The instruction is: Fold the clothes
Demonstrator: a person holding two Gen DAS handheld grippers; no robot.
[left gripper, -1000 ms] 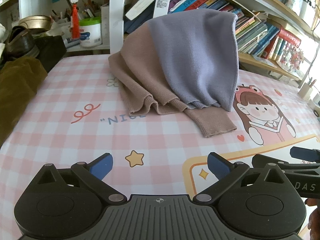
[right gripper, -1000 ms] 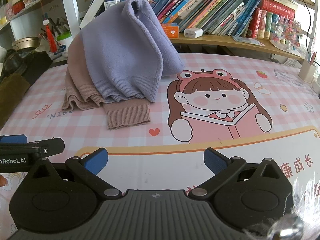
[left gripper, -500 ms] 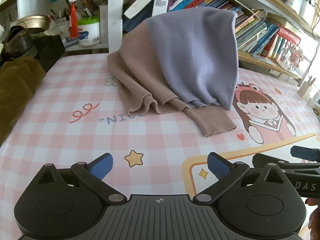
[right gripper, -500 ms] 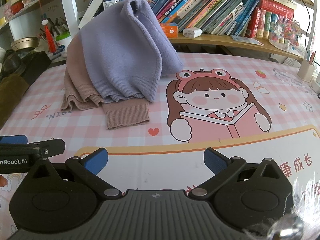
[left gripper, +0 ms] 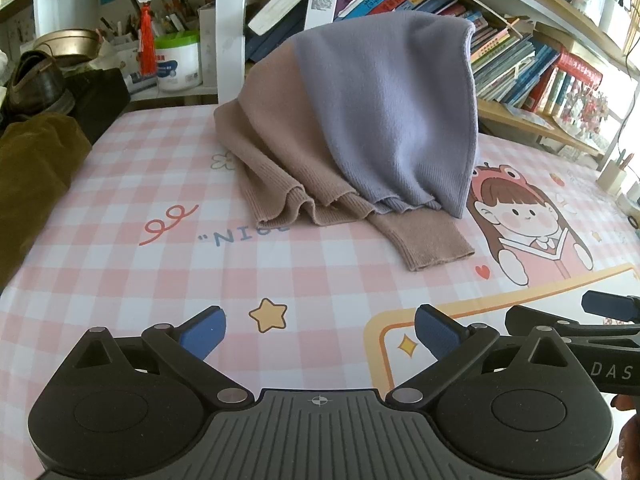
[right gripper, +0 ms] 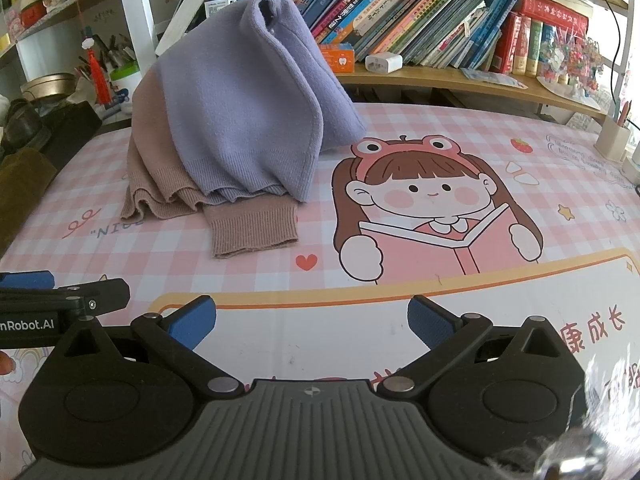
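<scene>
A knit sweater, lilac (left gripper: 384, 112) above and tan (left gripper: 276, 152) below, stands heaped against the bookshelf at the far side of the table; it also shows in the right wrist view (right gripper: 240, 120). A tan ribbed cuff (left gripper: 424, 240) lies flat toward me, also seen from the right (right gripper: 252, 228). My left gripper (left gripper: 320, 330) is open and empty, low over the pink checked tablecloth (left gripper: 120, 264), well short of the sweater. My right gripper (right gripper: 312, 324) is open and empty, beside the left one.
A bookshelf with many books (right gripper: 440, 28) runs behind the table. An olive garment (left gripper: 32, 176) and shoes (left gripper: 36, 84) lie at the left edge. A white tub (left gripper: 176, 60) stands on the back left shelf. A pen cup (right gripper: 612, 140) stands at far right.
Both grippers have crept slightly forward toward the sweater, which looks a little larger. Both stay open. The sweater has not moved.
</scene>
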